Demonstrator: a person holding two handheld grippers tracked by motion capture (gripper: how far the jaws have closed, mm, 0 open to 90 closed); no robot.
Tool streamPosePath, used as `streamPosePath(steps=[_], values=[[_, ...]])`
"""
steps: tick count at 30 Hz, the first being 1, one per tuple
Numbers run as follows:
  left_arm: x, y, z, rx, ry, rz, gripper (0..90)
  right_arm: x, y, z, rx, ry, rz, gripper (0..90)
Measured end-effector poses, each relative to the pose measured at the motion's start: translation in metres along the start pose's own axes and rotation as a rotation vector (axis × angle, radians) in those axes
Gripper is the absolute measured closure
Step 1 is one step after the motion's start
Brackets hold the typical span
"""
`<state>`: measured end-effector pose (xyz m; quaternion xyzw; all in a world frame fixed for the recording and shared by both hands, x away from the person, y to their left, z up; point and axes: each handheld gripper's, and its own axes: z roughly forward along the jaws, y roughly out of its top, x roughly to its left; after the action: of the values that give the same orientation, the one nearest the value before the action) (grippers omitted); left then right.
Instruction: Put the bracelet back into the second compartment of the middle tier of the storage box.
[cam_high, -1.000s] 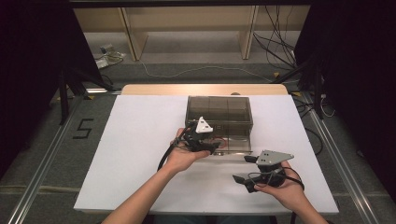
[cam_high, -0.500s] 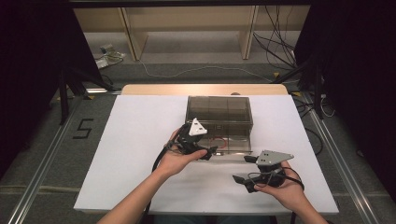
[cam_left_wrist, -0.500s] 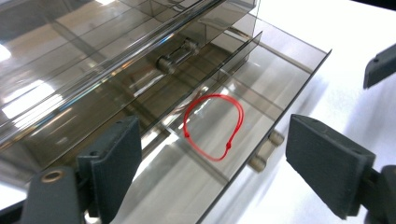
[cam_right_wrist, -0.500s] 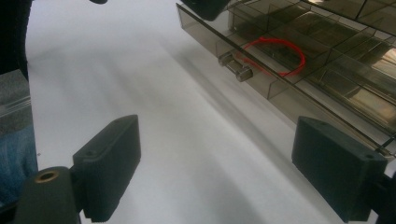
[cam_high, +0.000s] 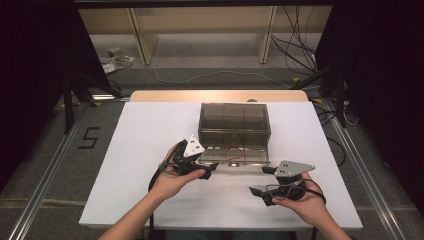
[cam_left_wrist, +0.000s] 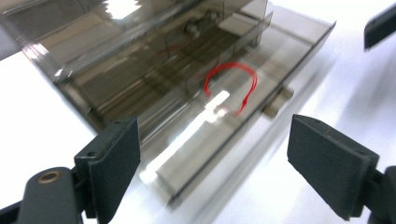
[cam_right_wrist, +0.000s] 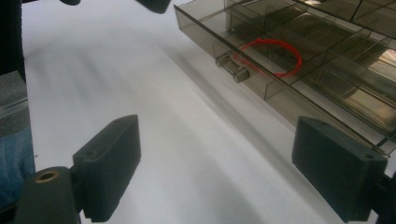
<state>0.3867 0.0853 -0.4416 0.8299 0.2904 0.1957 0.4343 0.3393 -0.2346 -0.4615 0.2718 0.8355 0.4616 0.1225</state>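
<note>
A smoky clear drawer box (cam_high: 235, 120) stands mid-table with its bottom drawer (cam_high: 250, 161) pulled out toward me. A red rubber band (cam_high: 233, 151) lies in a drawer compartment (cam_left_wrist: 231, 86) (cam_right_wrist: 273, 56), just behind the small drawer handle (cam_left_wrist: 275, 100) (cam_right_wrist: 231, 65). My left gripper (cam_high: 212, 170) (cam_left_wrist: 215, 172) hovers at the drawer's front left corner. Its jaws have just been opening and stand wide with nothing between them. My right gripper (cam_high: 260, 181) (cam_right_wrist: 215, 172) rests open over the bare table, in front of the drawer's right end.
The white tabletop (cam_high: 150, 130) has free room left of the box and along its front edge. The left gripper's jaw tip (cam_right_wrist: 154, 4) shows at the top of the right gripper view. Shelving and cables lie beyond the table's far edge.
The left gripper has drawn back from the drawer, toward the left and nearer to me. The right gripper and the drawer have stayed put.
</note>
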Motion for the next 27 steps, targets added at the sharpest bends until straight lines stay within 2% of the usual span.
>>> streamPosePath(steps=[3,6,7,10,14,16,27], values=[[0.002,-0.01,-0.008,0.002,0.01,-0.005,17.3,0.001,0.0,0.0,0.006,0.002,0.007,16.3],[0.002,-0.02,-0.016,-0.021,0.024,-0.014,17.3,0.001,0.0,0.0,0.008,0.002,0.005,16.2],[0.003,-0.023,-0.018,-0.025,0.033,-0.004,17.2,0.001,0.0,0.0,0.007,0.0,0.004,16.3],[0.004,-0.031,-0.026,-0.043,0.042,-0.025,17.0,0.0,0.0,0.0,0.004,-0.004,0.001,16.2],[0.006,-0.04,-0.033,-0.043,0.047,-0.043,16.9,0.0,0.0,0.0,0.005,-0.007,0.007,16.2],[0.007,-0.043,-0.033,-0.04,0.046,-0.058,16.9,0.0,0.0,0.0,0.003,-0.009,0.007,16.2],[0.011,-0.043,-0.027,-0.041,0.042,-0.052,16.8,-0.004,0.0,0.0,0.0,-0.02,0.015,16.2]])
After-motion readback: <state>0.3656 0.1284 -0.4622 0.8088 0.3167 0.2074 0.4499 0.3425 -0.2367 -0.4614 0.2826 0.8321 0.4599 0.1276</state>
